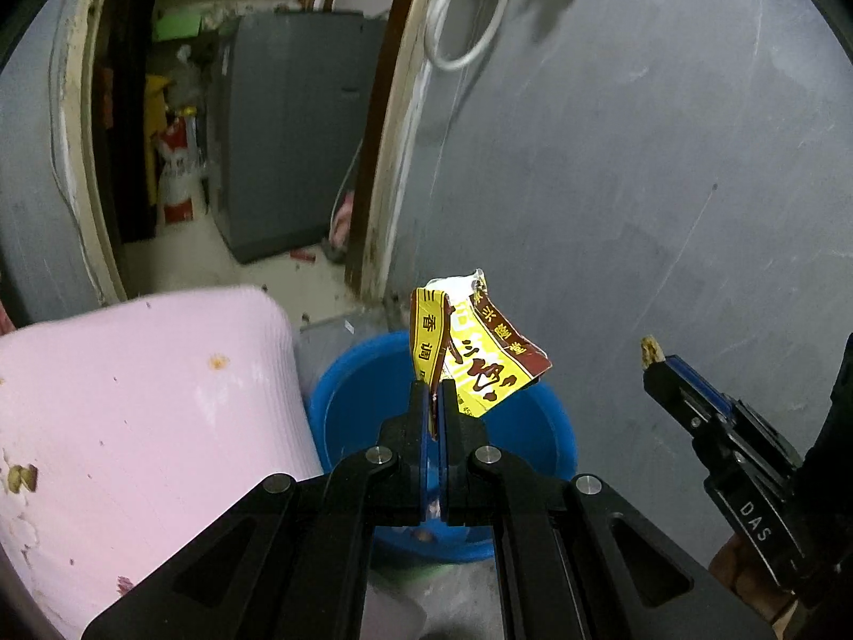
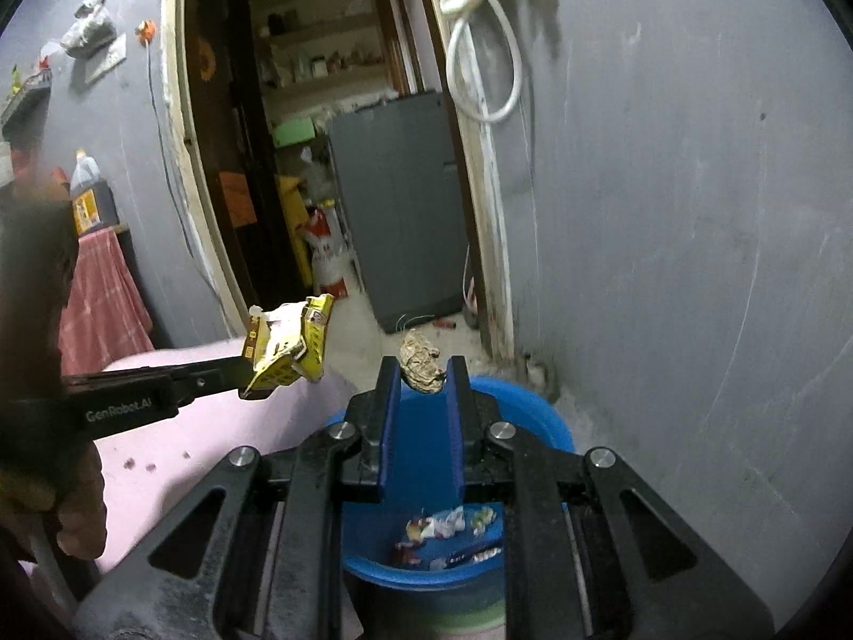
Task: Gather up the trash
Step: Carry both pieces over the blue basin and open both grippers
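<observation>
While your left gripper (image 1: 436, 392) pinches the torn yellow-and-brown printed foil wrapper (image 1: 477, 344) by its lower edge, the wrapper stands up past the fingertips, above the round blue plastic tub (image 1: 554, 426). Your right gripper (image 2: 424, 373) clamps a crumpled brownish paper wad (image 2: 421, 362) between its blue pads, right at the tips, over the same tub, where small scraps (image 2: 453, 530) already lie beside the pink foam block (image 1: 144, 400).

Both wrist cams angled down, close over blue bin (image 1: 341, 400) (shared w/ doorway (image 2: 330, 160))
</observation>
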`<state>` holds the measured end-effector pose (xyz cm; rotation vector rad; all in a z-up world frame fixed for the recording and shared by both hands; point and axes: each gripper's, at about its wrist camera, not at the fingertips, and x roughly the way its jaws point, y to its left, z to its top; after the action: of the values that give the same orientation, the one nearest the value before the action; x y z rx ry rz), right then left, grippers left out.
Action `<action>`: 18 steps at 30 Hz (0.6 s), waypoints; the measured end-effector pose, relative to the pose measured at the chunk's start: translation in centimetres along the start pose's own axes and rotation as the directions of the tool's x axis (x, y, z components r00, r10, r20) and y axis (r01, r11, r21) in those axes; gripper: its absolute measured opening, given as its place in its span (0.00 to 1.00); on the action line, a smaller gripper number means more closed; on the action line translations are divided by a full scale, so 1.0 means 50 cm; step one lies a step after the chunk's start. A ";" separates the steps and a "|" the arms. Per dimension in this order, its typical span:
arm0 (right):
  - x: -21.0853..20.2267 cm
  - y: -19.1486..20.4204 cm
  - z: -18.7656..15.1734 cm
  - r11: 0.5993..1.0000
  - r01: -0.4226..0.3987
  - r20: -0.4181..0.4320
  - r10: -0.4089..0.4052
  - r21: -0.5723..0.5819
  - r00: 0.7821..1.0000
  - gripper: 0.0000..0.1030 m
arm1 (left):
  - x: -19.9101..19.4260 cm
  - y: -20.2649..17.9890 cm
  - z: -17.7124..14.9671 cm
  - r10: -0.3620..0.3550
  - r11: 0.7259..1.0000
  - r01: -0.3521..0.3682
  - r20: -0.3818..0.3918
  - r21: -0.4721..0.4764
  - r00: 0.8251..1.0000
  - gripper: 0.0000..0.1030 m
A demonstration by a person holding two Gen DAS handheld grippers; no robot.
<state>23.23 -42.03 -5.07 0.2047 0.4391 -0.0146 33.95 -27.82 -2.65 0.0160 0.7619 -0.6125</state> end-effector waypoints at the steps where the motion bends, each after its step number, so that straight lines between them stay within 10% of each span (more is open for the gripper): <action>1: 0.006 -0.001 -0.005 1.000 0.000 -0.010 0.000 0.003 1.000 0.17 | 0.015 0.002 -0.005 0.003 1.000 -0.003 -0.025 -0.001 1.000 0.01; 18: 0.065 -0.021 -0.050 0.998 -0.005 -0.127 0.013 0.061 0.992 0.18 | 0.103 0.013 -0.066 -0.001 1.000 -0.003 -0.192 -0.025 0.981 0.04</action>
<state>25.06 -42.47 -8.84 0.2681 0.5657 -0.0060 35.05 -29.17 -8.54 0.0533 0.9562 -0.6061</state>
